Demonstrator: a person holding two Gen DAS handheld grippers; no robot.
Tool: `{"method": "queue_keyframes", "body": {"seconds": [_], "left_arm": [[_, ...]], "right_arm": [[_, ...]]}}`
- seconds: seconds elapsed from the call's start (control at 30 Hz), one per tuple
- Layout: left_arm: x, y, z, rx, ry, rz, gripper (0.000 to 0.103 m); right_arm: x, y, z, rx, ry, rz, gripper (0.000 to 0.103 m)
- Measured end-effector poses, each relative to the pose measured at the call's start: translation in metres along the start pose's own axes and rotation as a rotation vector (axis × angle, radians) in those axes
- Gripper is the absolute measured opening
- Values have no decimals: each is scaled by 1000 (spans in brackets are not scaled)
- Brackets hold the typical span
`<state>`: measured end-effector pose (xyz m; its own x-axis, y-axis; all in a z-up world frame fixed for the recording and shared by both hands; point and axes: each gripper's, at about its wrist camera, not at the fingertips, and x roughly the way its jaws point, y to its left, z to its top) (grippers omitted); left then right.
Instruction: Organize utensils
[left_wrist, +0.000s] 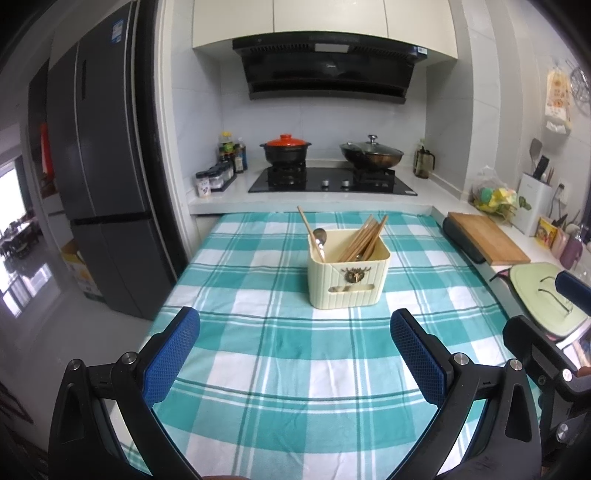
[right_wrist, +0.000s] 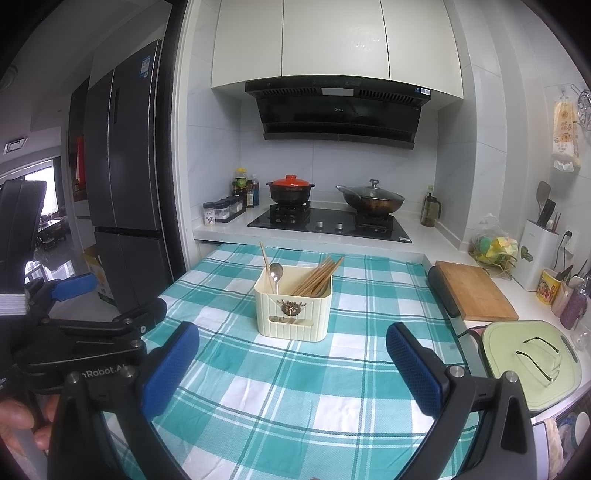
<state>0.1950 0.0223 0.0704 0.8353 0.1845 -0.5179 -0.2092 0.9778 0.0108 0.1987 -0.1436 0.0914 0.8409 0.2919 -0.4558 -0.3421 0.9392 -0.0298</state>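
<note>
The left gripper (left_wrist: 295, 350) hangs low over the checked cloth (left_wrist: 280, 369) with its blue pads spread wide and nothing between them, and the right gripper (right_wrist: 291, 363) beside it is spread just as wide and just as empty. From the left wrist view the right tool shows at about four o'clock, close alongside; from the right wrist view the left tool sits at about nine o'clock, near enough that the two could knock together if both reach in at once. Outward from both, at roughly twelve o'clock, stands the cream utensil holder (left_wrist: 349, 275) on the cloth, well apart from either set of pads. A bundle of wooden chopsticks (left_wrist: 364, 238) leans toward its right side, a metal spoon (left_wrist: 320, 240) stands at its left, and one lone chopstick (left_wrist: 308, 229) tilts out to eleven o'clock. No loose utensil shows on the cloth, so the job looks close to done or about to begin with sorting inside the box. The risks, as I judge them: a pad catching the leaning sticks could lever the light holder over; a pull on the cloth could drag it; thin smooth sticks may slip or scissor in a wide pinch. At two o'clock lie a wooden cutting board (left_wrist: 487, 240) and a pale green board (left_wrist: 546, 295), clear of the reach.
</note>
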Motion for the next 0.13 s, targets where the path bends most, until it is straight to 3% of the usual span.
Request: {"method": "queue_keyframes", "body": {"seconds": [0.13], "left_arm": [[0, 2, -2, -13, -13, 15, 103]], "right_arm": [[2, 2, -2, -3, 7, 5, 103]]}}
